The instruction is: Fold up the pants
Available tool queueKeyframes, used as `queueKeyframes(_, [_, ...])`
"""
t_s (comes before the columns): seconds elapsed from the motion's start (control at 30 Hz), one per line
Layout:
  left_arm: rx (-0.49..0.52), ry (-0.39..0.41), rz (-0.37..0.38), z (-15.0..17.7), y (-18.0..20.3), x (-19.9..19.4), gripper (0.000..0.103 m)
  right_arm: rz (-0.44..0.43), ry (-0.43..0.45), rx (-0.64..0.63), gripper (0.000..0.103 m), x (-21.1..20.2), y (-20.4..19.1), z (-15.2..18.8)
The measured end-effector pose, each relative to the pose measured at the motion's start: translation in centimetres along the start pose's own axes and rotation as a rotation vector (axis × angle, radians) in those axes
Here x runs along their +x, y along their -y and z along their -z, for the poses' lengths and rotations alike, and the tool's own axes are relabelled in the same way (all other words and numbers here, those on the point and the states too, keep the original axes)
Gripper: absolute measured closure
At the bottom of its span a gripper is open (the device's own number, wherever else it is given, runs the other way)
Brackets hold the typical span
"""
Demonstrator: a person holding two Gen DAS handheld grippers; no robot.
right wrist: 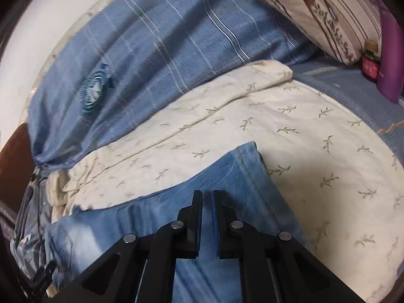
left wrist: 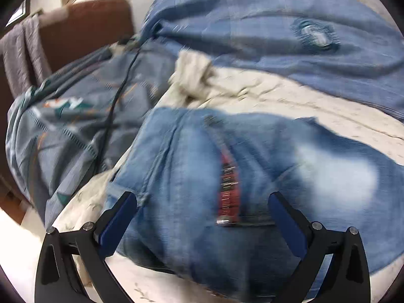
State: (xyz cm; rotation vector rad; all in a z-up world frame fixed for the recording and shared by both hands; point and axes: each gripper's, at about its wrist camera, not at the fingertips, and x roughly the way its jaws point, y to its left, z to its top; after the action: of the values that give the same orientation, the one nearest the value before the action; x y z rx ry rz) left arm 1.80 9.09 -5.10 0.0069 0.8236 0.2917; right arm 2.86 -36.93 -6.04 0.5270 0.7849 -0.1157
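Observation:
Faded blue jeans (left wrist: 192,176) lie folded on the cream leaf-print bedspread (right wrist: 290,126), with a red striped band (left wrist: 228,189) down their middle. My left gripper (left wrist: 202,202) hovers just over them, open, its blue-padded fingers (left wrist: 118,217) spread wide to either side of the band with nothing pinched. In the right wrist view a jeans leg (right wrist: 237,174) runs from under the gripper to a hem corner ahead. My right gripper (right wrist: 207,194) sits over this leg with its jaws nearly touching. Denim shows through the thin slit, but no fold rises into it.
A blue plaid duvet (right wrist: 156,38) with a round fan patch (right wrist: 94,89) lies bunched behind. A grey-blue patterned quilt (left wrist: 68,116) with a black cable (left wrist: 118,93) is at left, beside a brown headboard (left wrist: 83,30). A striped pillow (right wrist: 320,12) and a purple object (right wrist: 391,50) sit far right.

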Motion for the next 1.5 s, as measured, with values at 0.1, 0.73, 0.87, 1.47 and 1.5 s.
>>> queueKeyframes(0.1, [-0.047,-0.066,-0.001,0.0,-1.2,1.6,0.0,0.02,-0.057,0.02,0.094,2.6,0.6,-0.1])
queueKeyframes(0.73, [-0.03,0.044,0.051,0.0,-0.5,-0.9,0.0,-0.126,-0.008,-0.169,0.093,-2.2,-6.5,3.3])
queueKeyframes(0.87, [0.021,0.103,0.043,0.0,0.5,-1.9,0.0,-0.157,-0.055,-0.228,0.093,-1.5,-8.7,4.4])
queueKeyframes(1.47, [0.114,0.083,0.106,0.6,4.6,-2.2,0.0,-0.14,-0.237,-0.256,0.093,4.0,-13.0,6.9])
queueKeyframes(1.5, [0.122,0.068,0.114,0.8,5.0,-2.0,0.0,-0.139,-0.234,-0.253,0.093,4.1,-13.0,6.8])
